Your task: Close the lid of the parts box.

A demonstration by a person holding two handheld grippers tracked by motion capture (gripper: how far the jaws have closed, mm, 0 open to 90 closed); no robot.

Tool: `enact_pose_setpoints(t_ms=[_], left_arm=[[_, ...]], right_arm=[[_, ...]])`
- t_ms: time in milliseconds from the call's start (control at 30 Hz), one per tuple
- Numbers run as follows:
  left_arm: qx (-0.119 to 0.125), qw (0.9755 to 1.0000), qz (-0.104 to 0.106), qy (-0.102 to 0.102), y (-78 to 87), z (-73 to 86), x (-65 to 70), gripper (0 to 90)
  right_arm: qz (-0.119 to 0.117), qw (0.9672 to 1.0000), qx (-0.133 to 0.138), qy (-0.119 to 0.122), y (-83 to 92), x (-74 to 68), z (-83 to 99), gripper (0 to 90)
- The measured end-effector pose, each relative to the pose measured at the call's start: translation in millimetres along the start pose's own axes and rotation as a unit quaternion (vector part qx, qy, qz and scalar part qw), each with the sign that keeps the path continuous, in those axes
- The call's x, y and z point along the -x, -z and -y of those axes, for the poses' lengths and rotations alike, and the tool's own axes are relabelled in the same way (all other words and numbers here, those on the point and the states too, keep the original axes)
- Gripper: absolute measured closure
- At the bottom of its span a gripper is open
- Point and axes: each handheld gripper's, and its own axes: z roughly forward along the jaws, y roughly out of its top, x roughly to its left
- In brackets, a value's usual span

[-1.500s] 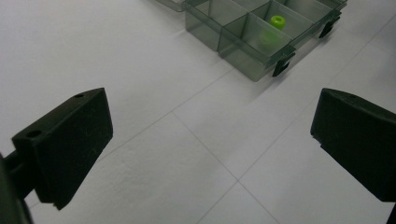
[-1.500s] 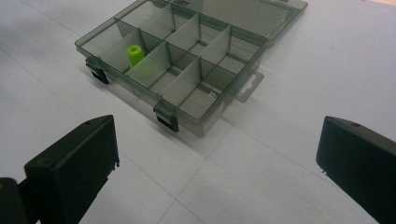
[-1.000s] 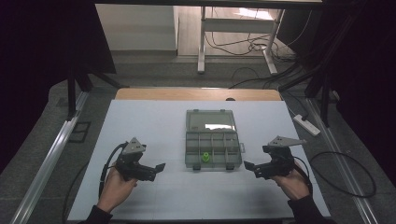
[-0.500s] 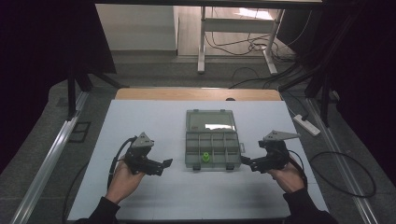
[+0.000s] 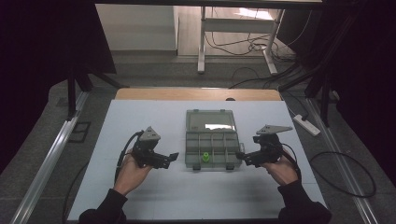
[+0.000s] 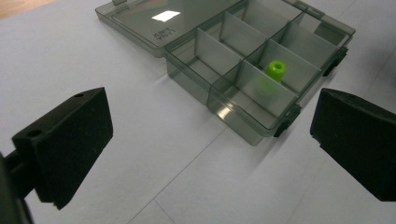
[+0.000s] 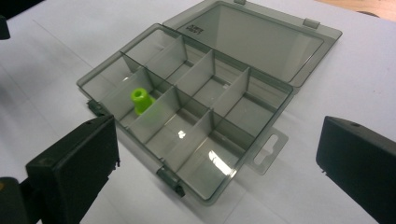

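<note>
1. Near the front edge of the white table [image 5: 140, 196], a person's 2 hands each hold a gripper. Both have slid in toward the box since a second ago, so I think the work on the box is about to start.
2. The left gripper [image 5: 173, 157] was well off to the side before. Now it is near the left wall of the box, but not touching it. Its jaws are spread wide with nothing between them.
3. The right gripper [image 5: 241, 156] has moved in too. Its tips are just beside the right front corner of the box. I cannot tell if they touch it. Its jaws are spread wide too and hold nothing.
4. The clear box [image 5: 211, 161] sits in the middle of the table, between the 2 grippers. It has not moved.
5. A small green piece [image 5: 204, 156] stands in 1 front compartment, near the middle of the front row.
6. Farther back, the lid [image 5: 209, 120] lies open and flat on the table.
</note>
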Motion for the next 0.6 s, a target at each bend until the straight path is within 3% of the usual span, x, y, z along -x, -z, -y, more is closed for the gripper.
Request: enact_pose_setpoints(t_ms=[200,600], left_arm=[[-0.004,1.0,0.003,-0.001,-7.1,-2.8,-2.9,0.0],[-0.005,1.0,0.007,-0.003,-18.2,-11.0,-9.9,0.0]], right_arm=[[0.007,1.0,-0.004,0.004,-8.4,4.1,-4.5,0.0],[0.006,0.9999,-0.009,-0.008,-25.0,15.6,-17.6,0.0]])
